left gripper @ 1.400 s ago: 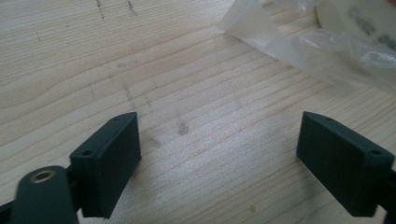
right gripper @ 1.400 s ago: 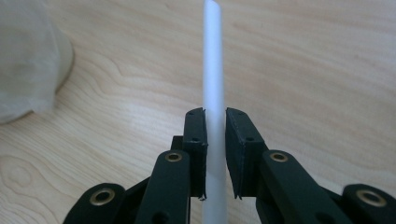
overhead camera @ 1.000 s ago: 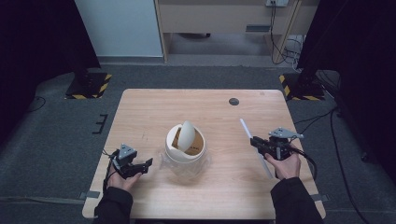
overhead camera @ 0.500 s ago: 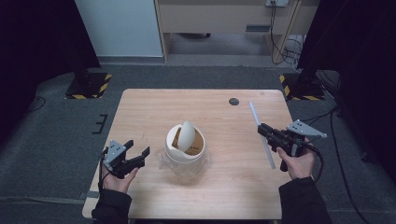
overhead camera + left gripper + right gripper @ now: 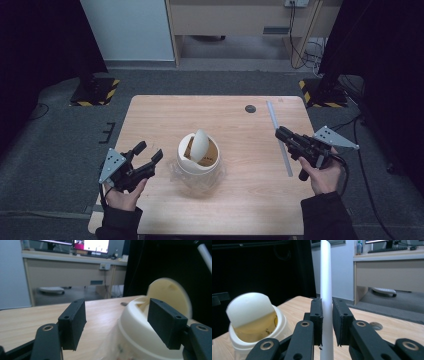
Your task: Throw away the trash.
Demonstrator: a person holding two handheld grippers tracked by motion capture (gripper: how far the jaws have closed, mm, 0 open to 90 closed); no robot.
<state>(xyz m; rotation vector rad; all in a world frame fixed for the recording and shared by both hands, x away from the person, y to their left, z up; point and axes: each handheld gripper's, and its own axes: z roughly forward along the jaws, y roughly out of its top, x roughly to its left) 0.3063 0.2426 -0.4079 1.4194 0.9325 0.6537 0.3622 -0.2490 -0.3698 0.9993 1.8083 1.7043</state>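
On the table, cream bin (image 5: 198,156) (flap tilted, brown inside)

Even, cool overhead light falls on the pale table (image 5: 235,125); the floor and both sides sink into near-black by 9 and 3 o'clock. Shadows are soft. The gripper views blur nearby objects at 6 o'clock (monitors glare at 12), background slightly soft.
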